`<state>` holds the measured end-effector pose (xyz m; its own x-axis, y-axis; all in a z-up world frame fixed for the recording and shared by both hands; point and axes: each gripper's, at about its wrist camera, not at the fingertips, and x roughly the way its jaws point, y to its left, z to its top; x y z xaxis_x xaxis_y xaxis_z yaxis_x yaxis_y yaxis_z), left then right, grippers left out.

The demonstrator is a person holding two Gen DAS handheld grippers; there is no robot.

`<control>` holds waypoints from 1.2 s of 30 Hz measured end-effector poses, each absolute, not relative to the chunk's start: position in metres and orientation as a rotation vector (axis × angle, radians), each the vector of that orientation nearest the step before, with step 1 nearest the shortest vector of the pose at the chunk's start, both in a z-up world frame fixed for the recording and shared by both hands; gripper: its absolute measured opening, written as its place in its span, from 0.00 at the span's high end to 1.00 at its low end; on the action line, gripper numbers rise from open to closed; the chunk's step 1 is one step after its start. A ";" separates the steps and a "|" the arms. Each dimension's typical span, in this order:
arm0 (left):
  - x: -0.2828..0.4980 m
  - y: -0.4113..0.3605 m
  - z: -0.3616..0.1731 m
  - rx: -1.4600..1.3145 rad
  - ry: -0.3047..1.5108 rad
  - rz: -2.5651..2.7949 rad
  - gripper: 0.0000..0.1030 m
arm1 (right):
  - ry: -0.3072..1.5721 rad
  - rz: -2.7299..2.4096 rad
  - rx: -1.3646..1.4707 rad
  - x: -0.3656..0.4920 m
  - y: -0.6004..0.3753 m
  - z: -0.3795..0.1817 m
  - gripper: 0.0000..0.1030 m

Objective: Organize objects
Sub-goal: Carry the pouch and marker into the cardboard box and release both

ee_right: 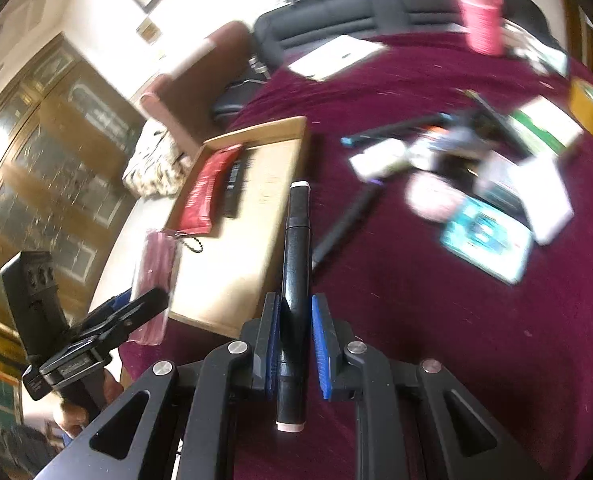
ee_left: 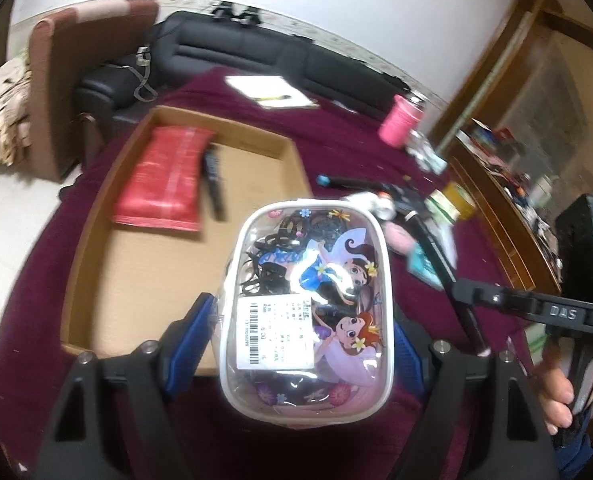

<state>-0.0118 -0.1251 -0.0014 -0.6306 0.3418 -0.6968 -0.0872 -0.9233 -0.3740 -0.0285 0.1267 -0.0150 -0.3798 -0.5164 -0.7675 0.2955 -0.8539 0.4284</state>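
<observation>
Dark red cloth covers the table (ee_left: 336, 152). Left gripper (ee_left: 302, 342) is clamped on a clear cartoon pouch (ee_left: 308, 304), held above the cardboard tray (ee_left: 108, 208). Right gripper (ee_right: 295, 344) squeezes a black marker (ee_right: 295, 272) beside that tray, clutter further right.

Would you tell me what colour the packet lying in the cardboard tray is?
Red packet, clearest in the left wrist view.

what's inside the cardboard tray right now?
In the cardboard tray: a red packet and a dark remote-like stick beside it. The clear pouch in the left tongs hides the tray's near right corner.
</observation>
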 end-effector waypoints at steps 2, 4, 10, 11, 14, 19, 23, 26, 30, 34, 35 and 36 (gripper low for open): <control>-0.016 -0.134 -0.003 -1.223 -0.447 2.612 0.23 | -0.272 -2.234 1.353 -0.037 0.108 -0.012 0.83; -0.024 -0.141 -0.005 -1.247 -0.443 2.614 0.23 | -0.240 -2.223 1.356 -0.050 0.088 -0.010 0.83; -0.061 -0.148 -0.018 -1.340 -0.471 2.587 0.23 | -0.186 -2.202 1.404 -0.106 0.031 -0.023 0.83; -0.067 -0.148 -0.018 -1.341 -0.481 2.578 0.23 | -0.172 -2.196 1.413 -0.114 0.025 -0.025 0.83; -0.089 -0.150 -0.025 -1.393 -0.529 2.553 0.23 | -0.177 -2.204 1.423 -0.144 0.011 -0.035 0.83; -0.113 -0.147 -0.043 -1.453 -0.644 2.470 0.23 | -0.245 -2.166 1.486 -0.192 0.004 -0.059 0.83; -0.122 -0.147 -0.048 -1.454 -0.687 2.459 0.23 | -0.259 -2.165 1.492 -0.209 -0.001 -0.067 0.83; -0.126 -0.146 -0.052 -1.467 -0.707 2.451 0.23 | -0.266 -2.143 1.506 -0.218 -0.007 -0.075 0.83; -0.129 -0.143 -0.055 -1.462 -0.681 2.454 0.23 | -0.245 -2.143 1.501 -0.223 -0.014 -0.081 0.82; -0.130 -0.145 -0.056 -1.431 -0.706 2.450 0.22 | -0.266 -2.142 1.499 -0.224 -0.014 -0.084 0.82; -0.129 -0.146 -0.056 -1.423 -0.711 2.451 0.22 | -0.266 -2.140 1.499 -0.226 -0.014 -0.084 0.82; -0.130 -0.146 -0.056 -1.420 -0.714 2.450 0.22 | -0.269 -2.139 1.500 -0.226 -0.013 -0.084 0.81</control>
